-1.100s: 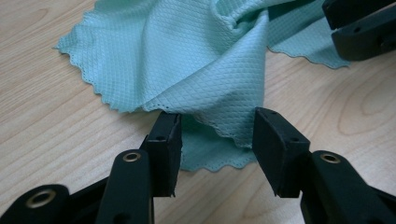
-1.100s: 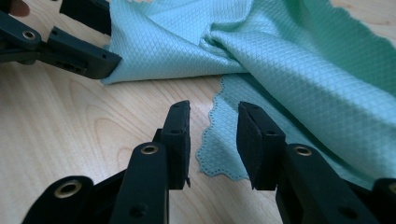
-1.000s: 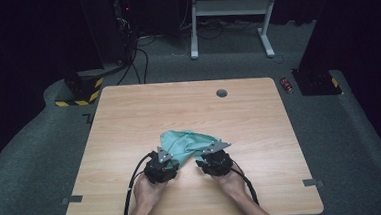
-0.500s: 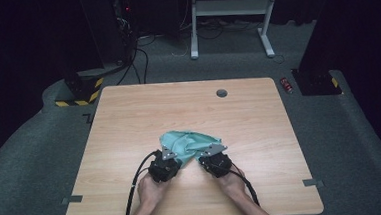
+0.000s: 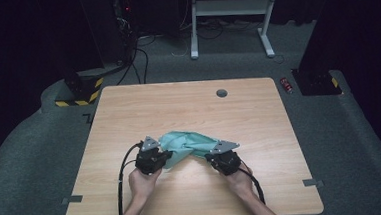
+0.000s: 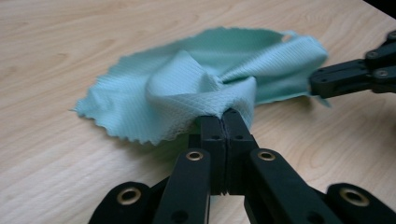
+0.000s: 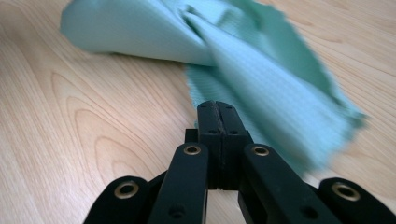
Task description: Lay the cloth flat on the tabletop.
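This looks like a lab or test room, not a home. A plain wooden table (image 5: pixel 189 112) with a cable hole (image 5: pixel 221 93) stands on grey carpet (image 5: pixel 41 161), with tape marks (image 5: pixel 72 199) stuck beside it. The walls around are dark. Behind it, black equipment with a small red light (image 5: pixel 127 9) trails cables (image 5: pixel 138 60) across the floor, a yellow-and-black striped block (image 5: pixel 78 101) lies nearby, and a white metal frame (image 5: pixel 233 14) stands further back.

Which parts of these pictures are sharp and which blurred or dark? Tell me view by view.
High view: table evenly lit, room behind nearly black. Left gripper view: teal cloth weave crisp at the shut left gripper, soft shadow beneath. Right gripper view: cloth smeared and blurred, right gripper and wood grain sharp.
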{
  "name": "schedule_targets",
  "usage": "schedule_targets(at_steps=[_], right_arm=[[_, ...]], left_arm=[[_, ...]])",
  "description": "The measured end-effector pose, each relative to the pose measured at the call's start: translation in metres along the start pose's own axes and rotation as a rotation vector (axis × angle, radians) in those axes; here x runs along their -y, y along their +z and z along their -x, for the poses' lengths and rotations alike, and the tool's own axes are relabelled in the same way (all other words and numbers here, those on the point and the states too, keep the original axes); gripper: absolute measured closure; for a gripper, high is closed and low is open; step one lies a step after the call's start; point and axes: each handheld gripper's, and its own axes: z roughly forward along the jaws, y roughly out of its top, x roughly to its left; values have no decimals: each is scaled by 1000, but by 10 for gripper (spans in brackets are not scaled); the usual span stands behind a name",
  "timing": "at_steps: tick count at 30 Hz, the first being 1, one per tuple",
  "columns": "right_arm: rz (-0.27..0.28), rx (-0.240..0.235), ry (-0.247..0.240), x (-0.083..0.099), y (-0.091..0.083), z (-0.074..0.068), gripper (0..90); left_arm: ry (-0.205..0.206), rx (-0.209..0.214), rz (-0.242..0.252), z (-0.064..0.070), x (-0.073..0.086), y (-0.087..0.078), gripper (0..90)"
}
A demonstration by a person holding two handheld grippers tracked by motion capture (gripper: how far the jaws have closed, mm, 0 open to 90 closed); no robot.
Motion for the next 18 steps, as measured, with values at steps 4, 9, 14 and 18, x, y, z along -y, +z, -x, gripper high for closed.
schedule_targets(at_steps=[4,9,14,18], right_arm=[[1,10,18,6,-9,9,900],[5,32,-5,16,-21,13,900],[-9,22,25,27,-22,17,883],[9,4,39,26,-23,15,793]], left_arm=[[-21,-30,-18,-12,1,2,892],[-47,-71,-62,-22,5,9,889],[-36,-108,-91,-18,13,12,754],[23,-100,-101,-6,18,7,653]])
